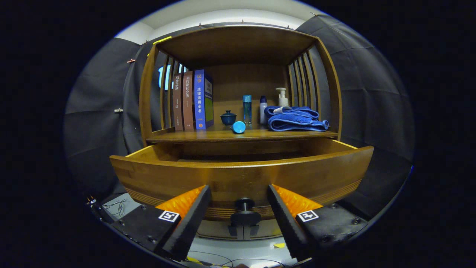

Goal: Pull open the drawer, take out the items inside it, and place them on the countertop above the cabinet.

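The tool [240,197] stands open, its fingers either side of the drawer's knob [244,213] without touching it. The drawer [241,176] is pulled out just ahead; its inside is hidden. Beyond, on the desk [238,136], lie books [193,100], bottles and a towel [295,119].
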Available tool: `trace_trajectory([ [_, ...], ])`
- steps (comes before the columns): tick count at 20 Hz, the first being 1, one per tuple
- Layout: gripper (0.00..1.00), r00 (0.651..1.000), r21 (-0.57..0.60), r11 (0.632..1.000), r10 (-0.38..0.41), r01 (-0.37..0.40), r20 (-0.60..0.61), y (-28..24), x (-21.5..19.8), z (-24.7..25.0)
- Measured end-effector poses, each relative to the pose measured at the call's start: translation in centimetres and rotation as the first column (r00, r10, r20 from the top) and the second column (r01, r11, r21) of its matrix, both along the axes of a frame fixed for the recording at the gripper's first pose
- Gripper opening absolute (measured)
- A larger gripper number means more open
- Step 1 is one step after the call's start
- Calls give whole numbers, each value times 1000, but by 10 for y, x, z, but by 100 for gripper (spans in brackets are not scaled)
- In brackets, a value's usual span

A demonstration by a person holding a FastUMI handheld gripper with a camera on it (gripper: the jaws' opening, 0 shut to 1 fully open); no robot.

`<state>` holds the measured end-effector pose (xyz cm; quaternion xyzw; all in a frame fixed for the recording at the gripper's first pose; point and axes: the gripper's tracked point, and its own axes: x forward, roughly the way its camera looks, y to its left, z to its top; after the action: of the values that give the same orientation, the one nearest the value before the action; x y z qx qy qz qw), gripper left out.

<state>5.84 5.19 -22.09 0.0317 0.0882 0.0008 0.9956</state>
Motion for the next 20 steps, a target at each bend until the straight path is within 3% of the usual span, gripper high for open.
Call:
trace_trajectory([
  [4,99,1000,0,1000,-2,2,6,3,33,-5],
  [20,99,1000,-3,1000,-9,9,10,2,100,-9],
])
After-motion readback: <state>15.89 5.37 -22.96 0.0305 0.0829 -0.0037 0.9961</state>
